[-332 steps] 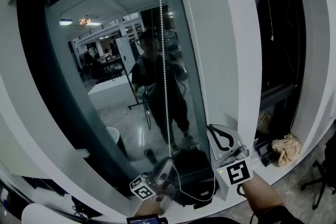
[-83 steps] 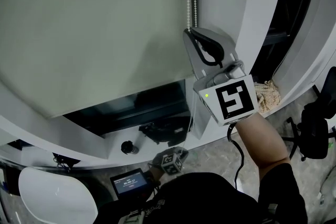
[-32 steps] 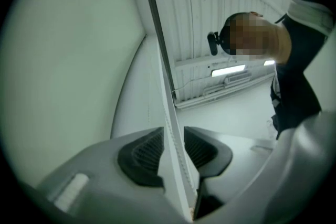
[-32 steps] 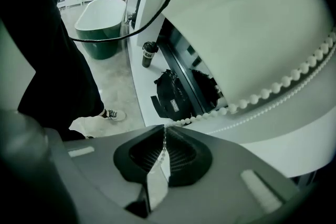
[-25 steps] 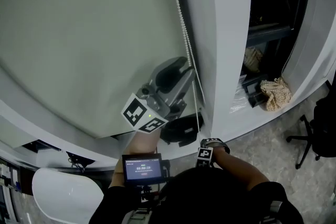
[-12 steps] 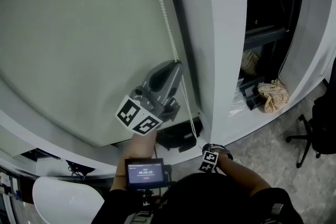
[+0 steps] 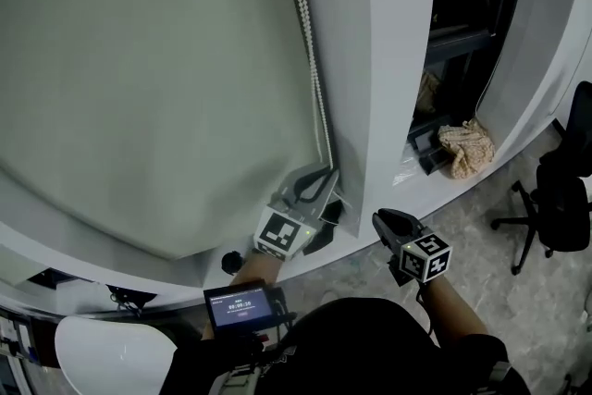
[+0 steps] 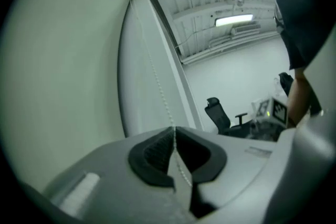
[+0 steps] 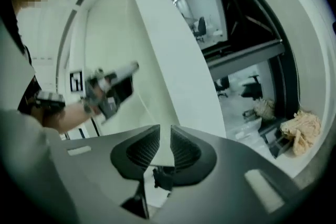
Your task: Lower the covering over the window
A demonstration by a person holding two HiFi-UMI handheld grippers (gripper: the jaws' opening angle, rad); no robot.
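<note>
Head view: the blind [image 7: 139, 79] hangs almost to the sill; left tongs [image 7: 321, 182] low at the cord [image 7: 310, 69], right tongs [image 7: 383, 219] apart from it.

Left gripper view – jaws pinched on the cord.

Right gripper view – jaws just opening, slightly apart, empty.

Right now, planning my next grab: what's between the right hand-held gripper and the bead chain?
The white window post, in the head view. The right hand-held gripper has just been opening, jaws empty; the bead chain hangs beyond.
</note>
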